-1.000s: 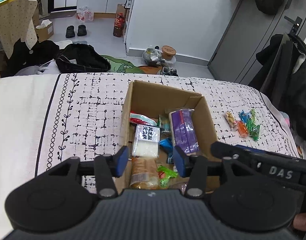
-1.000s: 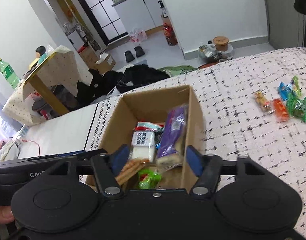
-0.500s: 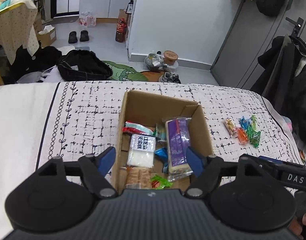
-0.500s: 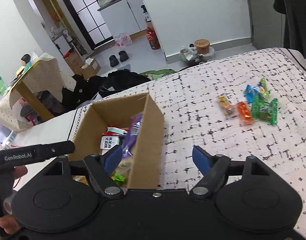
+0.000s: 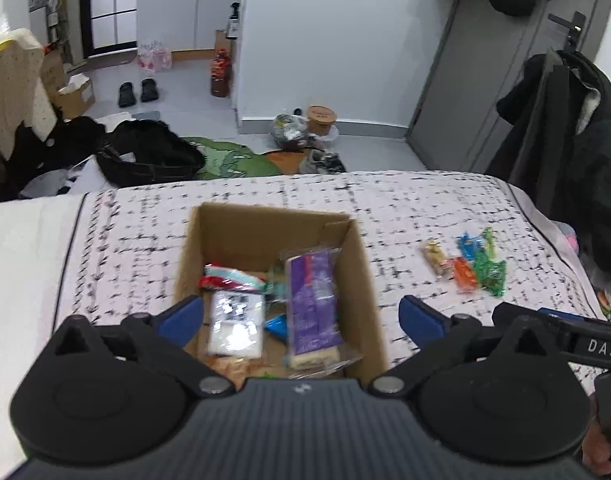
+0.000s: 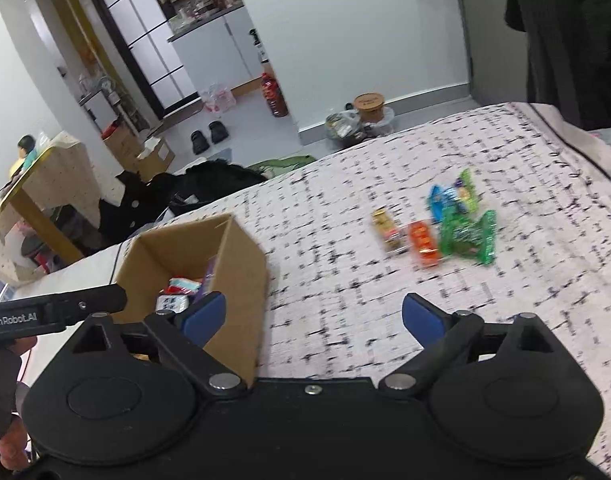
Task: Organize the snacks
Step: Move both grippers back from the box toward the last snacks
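An open cardboard box point(image 5: 357, 264) sits on the patterned bedspread and holds a purple packet point(image 5: 311, 304), a white packet point(image 5: 236, 326) and other snacks. My left gripper point(image 5: 301, 320) is open and empty above the box's near edge. Several small loose snacks point(image 5: 465, 266) lie to the right of the box. In the right wrist view the box point(image 6: 241, 276) is at the left and the loose snacks point(image 6: 445, 228) lie ahead. My right gripper point(image 6: 313, 316) is open and empty above the bedspread, right of the box.
The bed's far edge point(image 5: 305, 176) drops to a floor with a black bag point(image 5: 145, 156), jars and shoes. Dark coats point(image 5: 565, 120) hang at the right of the bed. The other gripper's handle point(image 6: 53, 312) shows at the left of the right wrist view.
Both grippers have opened wider and pulled back from the box. The right gripper has swung right, from over the box toward the loose snacks.
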Motion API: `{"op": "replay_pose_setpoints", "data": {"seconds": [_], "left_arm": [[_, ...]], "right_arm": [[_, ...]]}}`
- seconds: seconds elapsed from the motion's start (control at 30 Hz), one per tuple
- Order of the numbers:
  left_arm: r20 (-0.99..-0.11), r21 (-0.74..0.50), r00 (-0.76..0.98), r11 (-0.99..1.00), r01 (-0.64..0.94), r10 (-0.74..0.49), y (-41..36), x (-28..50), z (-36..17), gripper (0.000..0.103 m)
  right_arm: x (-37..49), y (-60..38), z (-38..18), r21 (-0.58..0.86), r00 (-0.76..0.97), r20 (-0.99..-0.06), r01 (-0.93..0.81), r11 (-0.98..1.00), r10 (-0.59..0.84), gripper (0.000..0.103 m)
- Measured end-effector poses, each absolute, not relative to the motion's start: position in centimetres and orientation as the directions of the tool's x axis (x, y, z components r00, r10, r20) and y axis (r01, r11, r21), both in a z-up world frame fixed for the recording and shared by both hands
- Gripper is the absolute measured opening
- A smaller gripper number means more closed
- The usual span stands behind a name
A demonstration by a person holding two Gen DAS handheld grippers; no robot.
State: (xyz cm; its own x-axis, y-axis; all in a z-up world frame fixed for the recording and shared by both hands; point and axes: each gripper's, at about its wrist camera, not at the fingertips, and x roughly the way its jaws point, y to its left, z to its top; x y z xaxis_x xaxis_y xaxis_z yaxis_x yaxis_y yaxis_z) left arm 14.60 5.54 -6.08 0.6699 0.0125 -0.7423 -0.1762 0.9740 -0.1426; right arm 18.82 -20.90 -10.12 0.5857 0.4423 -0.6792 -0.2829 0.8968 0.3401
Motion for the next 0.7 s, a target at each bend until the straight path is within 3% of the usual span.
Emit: {"op": "replay_pose_setpoints", "data": {"seconds": [0.2, 0.7], "left_arm": [[-0.736, -0.127, 0.677, 0.986, -0.11, -0.019, 2.7, 15.8, -6.0, 0.103], [-0.74, -0.116, 0.668, 0.993, -0.008, -0.081, -3.0, 19.7, -6.8, 0.103]], "right_arm": [[19.6, -23.3, -10.2, 0.316, 0.61, -0.685, -0.245, 0.916, 0.4, 0.103], [21.8, -28.1, -11.4, 0.309, 0.625, -0.698, -0.177, 0.934, 0.349, 0.103]]}}
